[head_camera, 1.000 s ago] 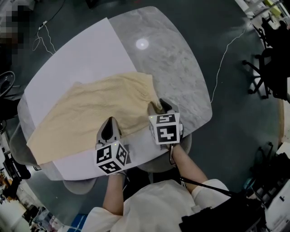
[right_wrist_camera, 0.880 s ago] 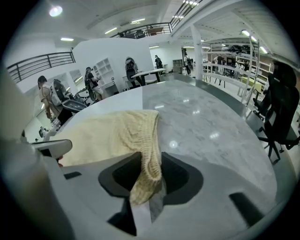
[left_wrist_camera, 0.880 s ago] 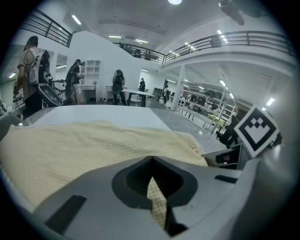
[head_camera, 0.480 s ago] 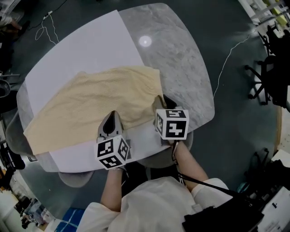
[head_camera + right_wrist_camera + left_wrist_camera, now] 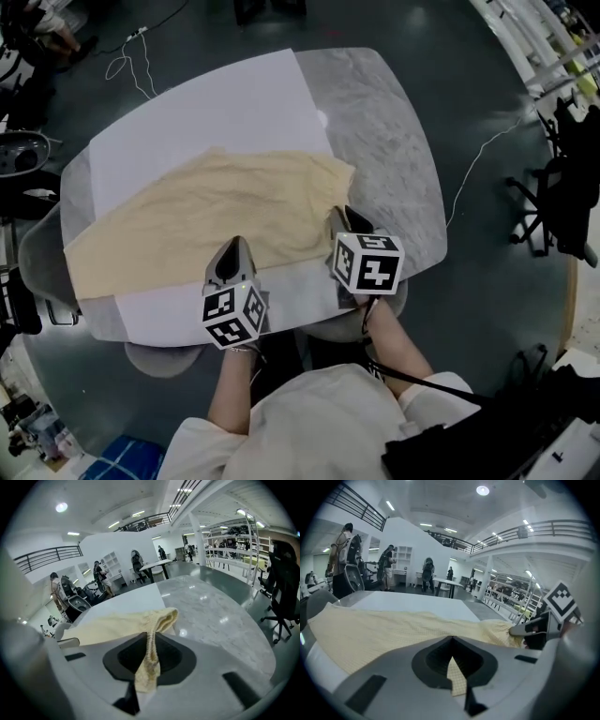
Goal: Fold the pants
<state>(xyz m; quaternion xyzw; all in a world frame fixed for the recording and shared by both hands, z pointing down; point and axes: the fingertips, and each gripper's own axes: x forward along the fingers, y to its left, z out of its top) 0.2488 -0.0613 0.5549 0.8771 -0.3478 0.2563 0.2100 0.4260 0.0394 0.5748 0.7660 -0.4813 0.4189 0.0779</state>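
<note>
Two pinches on the pants: left gripper clamped, right gripper fingers closing (gripper views only)

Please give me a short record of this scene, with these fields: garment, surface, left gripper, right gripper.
garment: pale yellow pants, spread out across the table
surface: marble table, with a white sheet under the pants
left gripper: shut on the near edge of the pants
right gripper: jaws closing, with bunched cloth of the pants between them
</note>
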